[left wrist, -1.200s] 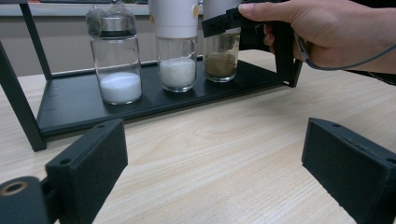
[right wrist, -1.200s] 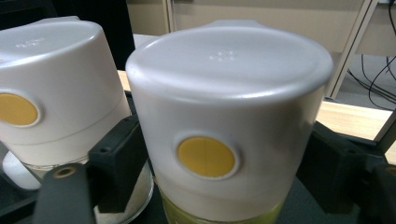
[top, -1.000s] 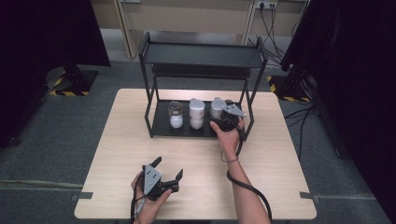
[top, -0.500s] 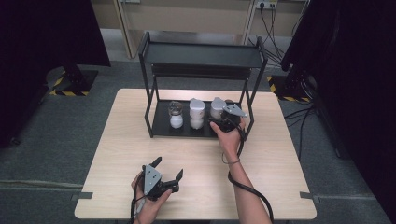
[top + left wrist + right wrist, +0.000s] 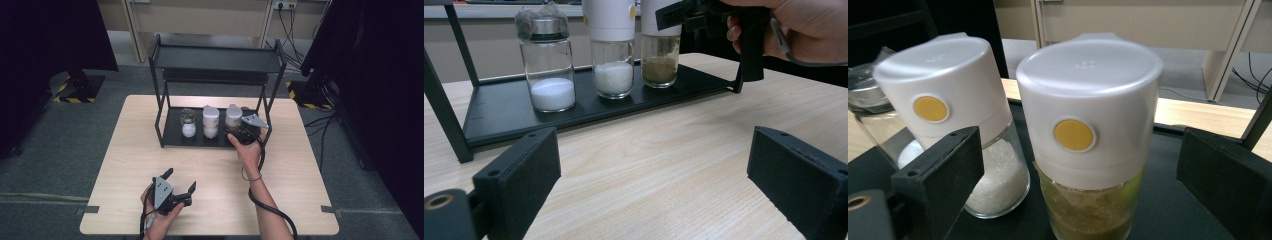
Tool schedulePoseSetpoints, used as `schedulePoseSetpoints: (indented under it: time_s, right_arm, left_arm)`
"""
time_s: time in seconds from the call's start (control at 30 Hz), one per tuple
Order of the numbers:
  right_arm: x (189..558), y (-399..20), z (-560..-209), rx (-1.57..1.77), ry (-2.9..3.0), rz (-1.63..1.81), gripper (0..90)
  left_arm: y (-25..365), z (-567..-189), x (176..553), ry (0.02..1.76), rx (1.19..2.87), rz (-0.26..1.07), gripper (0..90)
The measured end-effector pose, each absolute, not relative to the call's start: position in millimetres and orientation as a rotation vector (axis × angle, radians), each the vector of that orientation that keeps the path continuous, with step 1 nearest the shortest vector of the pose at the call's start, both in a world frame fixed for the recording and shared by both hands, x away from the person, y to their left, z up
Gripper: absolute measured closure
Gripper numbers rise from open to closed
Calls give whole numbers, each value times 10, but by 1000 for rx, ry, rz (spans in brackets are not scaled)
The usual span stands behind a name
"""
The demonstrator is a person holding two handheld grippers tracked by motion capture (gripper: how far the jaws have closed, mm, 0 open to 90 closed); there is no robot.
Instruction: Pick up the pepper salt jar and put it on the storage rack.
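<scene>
Three jars stand on the bottom tray [image 5: 172, 136] of a black rack: a metal-lidded glass jar [image 5: 188, 123] [image 5: 546, 60] with white powder, a white-capped jar [image 5: 210, 121] [image 5: 948, 100] of white grains, and a white-capped jar [image 5: 233, 115] [image 5: 1088, 125] of brown spice. My right gripper [image 5: 235, 129] [image 5: 1083, 190] reaches in at the brown spice jar. Its jaws have just been opening; the jar stands between them with a gap on both sides. My left gripper [image 5: 181, 179] [image 5: 659, 185] rests open near the table's front edge, nothing between its jaws.
The rack's upper shelf [image 5: 215, 59] overhangs the jars, and its posts [image 5: 159, 120] flank the tray. The wooden table [image 5: 310, 180] stretches bare around both hands. Dark curtains and cables lie beyond the table.
The right gripper sits a touch nearer the person at the brown spice jar. The jars and the left gripper have not moved.
</scene>
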State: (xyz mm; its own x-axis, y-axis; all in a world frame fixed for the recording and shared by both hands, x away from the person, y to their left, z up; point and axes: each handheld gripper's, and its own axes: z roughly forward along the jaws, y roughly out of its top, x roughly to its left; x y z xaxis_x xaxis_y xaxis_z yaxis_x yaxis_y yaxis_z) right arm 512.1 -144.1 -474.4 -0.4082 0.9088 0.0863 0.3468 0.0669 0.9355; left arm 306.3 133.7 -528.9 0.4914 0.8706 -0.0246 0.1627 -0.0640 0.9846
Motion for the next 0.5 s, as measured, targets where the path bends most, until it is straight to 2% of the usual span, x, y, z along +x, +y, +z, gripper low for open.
schedulePoseSetpoints:
  time_s: [0.5]
  right_arm:
    - [4969,-1512,-4722,1218,1838,1335,52]
  left_arm:
    - [1338,-5289,3063,929,1549,744,63]
